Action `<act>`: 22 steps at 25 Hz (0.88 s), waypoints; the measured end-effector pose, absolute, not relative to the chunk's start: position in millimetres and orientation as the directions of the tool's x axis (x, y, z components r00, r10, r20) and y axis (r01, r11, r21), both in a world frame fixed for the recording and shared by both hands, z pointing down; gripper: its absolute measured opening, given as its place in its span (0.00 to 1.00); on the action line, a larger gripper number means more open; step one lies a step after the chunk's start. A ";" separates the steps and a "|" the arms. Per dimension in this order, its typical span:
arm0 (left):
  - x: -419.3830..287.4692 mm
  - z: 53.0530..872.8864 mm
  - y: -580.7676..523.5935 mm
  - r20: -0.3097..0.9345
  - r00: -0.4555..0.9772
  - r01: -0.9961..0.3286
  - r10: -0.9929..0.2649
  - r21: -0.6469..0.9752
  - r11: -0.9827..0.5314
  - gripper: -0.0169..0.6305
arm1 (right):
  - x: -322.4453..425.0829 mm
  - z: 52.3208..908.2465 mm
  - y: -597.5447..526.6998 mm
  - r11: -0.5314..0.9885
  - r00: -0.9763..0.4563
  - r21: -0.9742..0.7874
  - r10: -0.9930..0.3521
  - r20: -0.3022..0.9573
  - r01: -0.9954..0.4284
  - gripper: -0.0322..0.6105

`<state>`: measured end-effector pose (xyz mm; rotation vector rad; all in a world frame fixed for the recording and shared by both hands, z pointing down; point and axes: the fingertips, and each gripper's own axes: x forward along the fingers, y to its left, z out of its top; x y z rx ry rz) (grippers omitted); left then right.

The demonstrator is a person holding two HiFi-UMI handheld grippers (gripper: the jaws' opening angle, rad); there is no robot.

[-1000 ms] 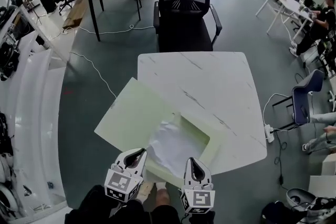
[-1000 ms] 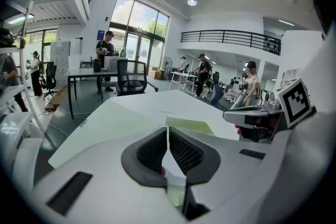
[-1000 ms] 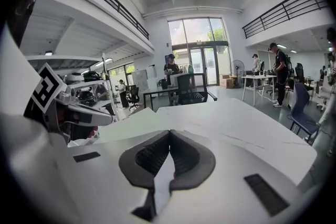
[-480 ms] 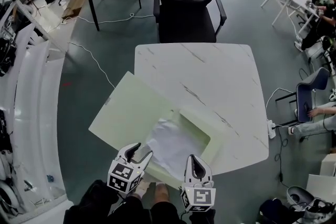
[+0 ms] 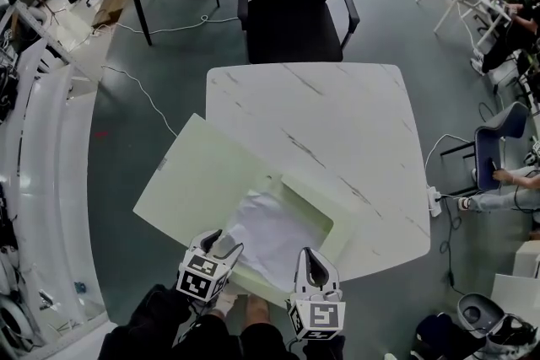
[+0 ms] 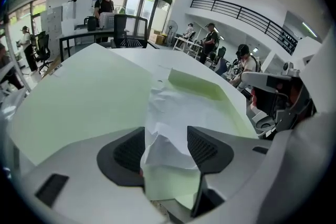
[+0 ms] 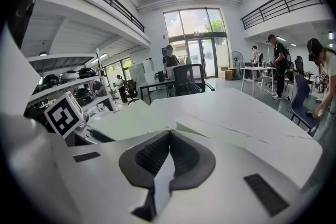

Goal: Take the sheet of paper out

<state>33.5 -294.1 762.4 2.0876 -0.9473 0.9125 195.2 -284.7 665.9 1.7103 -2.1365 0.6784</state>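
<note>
A crumpled white sheet of paper [image 5: 270,232] lies in the open pale green folder [image 5: 202,177] at the table's near edge. My left gripper [image 5: 224,244] is at the sheet's near left corner. In the left gripper view its jaws have just been opening and stand wide around that corner [image 6: 165,136], and the pads [image 6: 128,152] do not press on the paper [image 6: 178,107]. My right gripper [image 5: 310,255] sits at the folder's near right edge. Its jaws [image 7: 168,135] meet at the tips, with a thin pale edge between them, seemingly the folder's rim.
The folder rests on a white marble table [image 5: 337,122], and its flap hangs past the left edge. A black office chair [image 5: 291,4] stands at the far side. A power strip [image 5: 434,202] lies by the right edge. People sit at desks far right.
My left gripper has sunk onto the paper's near corner and its jaws went from shut to open. The right gripper has hardly moved.
</note>
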 end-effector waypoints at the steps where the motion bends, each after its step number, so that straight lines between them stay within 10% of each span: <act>1: 32.9 766.0 -294.7 0.802 0.487 -0.813 -0.346 0.271 -0.515 0.41 | 195.7 667.3 -285.5 0.169 -0.232 -0.165 -0.818 0.526 -0.972 0.07; 22: 37.7 784.5 -292.4 0.835 0.435 -0.834 -0.338 0.231 -0.502 0.09 | 205.8 676.0 -282.9 0.166 -0.237 -0.178 -0.810 0.536 -0.970 0.07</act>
